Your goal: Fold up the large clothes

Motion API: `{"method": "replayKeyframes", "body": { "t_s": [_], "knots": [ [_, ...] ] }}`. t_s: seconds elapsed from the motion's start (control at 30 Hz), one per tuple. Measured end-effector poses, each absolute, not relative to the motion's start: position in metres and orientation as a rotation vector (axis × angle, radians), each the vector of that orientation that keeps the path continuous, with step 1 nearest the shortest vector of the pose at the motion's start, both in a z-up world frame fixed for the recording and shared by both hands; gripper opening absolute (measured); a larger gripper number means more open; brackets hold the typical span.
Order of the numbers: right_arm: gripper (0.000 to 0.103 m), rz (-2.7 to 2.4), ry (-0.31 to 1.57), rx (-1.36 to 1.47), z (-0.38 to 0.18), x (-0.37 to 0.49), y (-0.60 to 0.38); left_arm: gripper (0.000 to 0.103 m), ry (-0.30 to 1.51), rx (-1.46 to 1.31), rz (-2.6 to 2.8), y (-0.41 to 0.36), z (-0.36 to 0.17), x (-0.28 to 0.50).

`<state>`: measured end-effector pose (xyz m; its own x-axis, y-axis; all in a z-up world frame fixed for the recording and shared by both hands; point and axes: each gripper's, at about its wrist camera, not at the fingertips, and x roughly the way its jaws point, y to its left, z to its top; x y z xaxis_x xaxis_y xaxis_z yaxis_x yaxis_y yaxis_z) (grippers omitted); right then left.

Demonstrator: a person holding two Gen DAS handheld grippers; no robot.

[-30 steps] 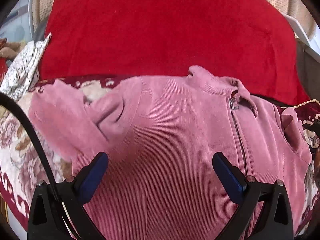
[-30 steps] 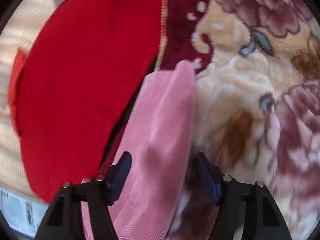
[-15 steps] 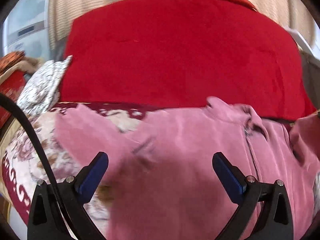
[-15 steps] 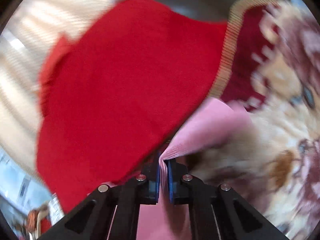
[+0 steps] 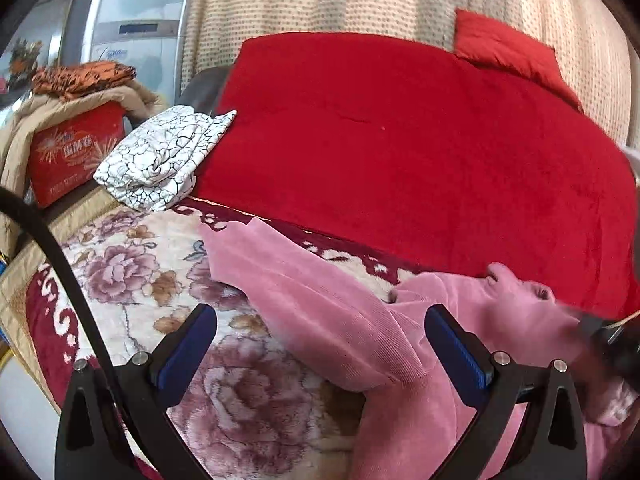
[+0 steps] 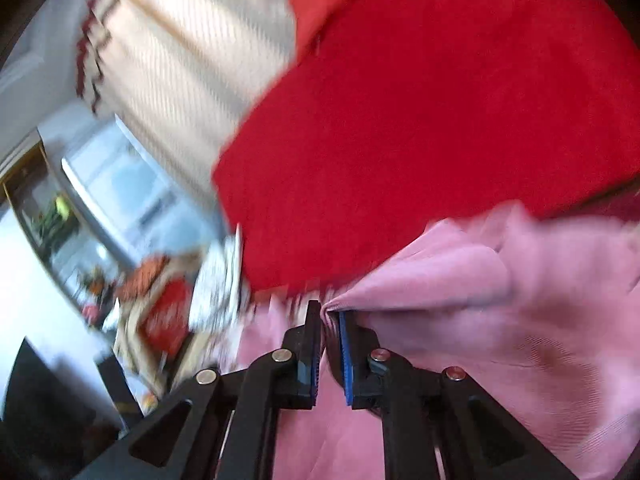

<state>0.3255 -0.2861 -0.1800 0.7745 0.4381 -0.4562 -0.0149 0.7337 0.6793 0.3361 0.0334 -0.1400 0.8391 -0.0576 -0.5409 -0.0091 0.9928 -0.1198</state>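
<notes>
A pink corduroy jacket (image 5: 344, 312) lies on a floral blanket (image 5: 132, 280), one sleeve stretched out to the left. My left gripper (image 5: 320, 340) is open and empty, its jaws wide apart above that sleeve. My right gripper (image 6: 329, 320) is shut on a fold of the pink jacket (image 6: 480, 300) and holds it lifted, the cloth trailing to the right. The right wrist view is blurred. The right gripper also shows as a dark blur at the right edge of the left wrist view (image 5: 612, 344).
A red blanket (image 5: 400, 140) covers the bed behind the jacket, with a red pillow (image 5: 508, 48) at the back. A folded white patterned cloth (image 5: 164, 160) and a red box (image 5: 72, 156) under piled clothes sit at the left. A curtain hangs behind.
My right gripper shut on the jacket's edge and swung it up and to the left. My left gripper moved left, off the jacket body to above the sleeve, and stayed open.
</notes>
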Motion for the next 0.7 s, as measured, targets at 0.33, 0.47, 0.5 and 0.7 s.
{"method": "replayKeyframes", "body": {
  "t_s": [0.33,0.47,0.5,0.7],
  "knots": [
    [0.078,0.385,0.704,0.770,-0.194,0.291,-0.295,0.103,0.682,-0.341,-0.306,0.018,-0.154,0.350],
    [0.064,0.150,0.655,0.718,-0.183,0.258,-0.355,0.102,0.722,-0.289,-0.354,-0.016,-0.164,0.358],
    [0.060,0.109,0.655,0.724,-0.185,0.255,-0.370,0.099,0.732,-0.278,-0.363,-0.024,-0.166,0.360],
    [0.037,-0.037,0.748,0.755,-0.227,0.266,-0.416,0.039,0.852,-0.129,-0.375,-0.071,-0.196,0.371]
  ]
}}
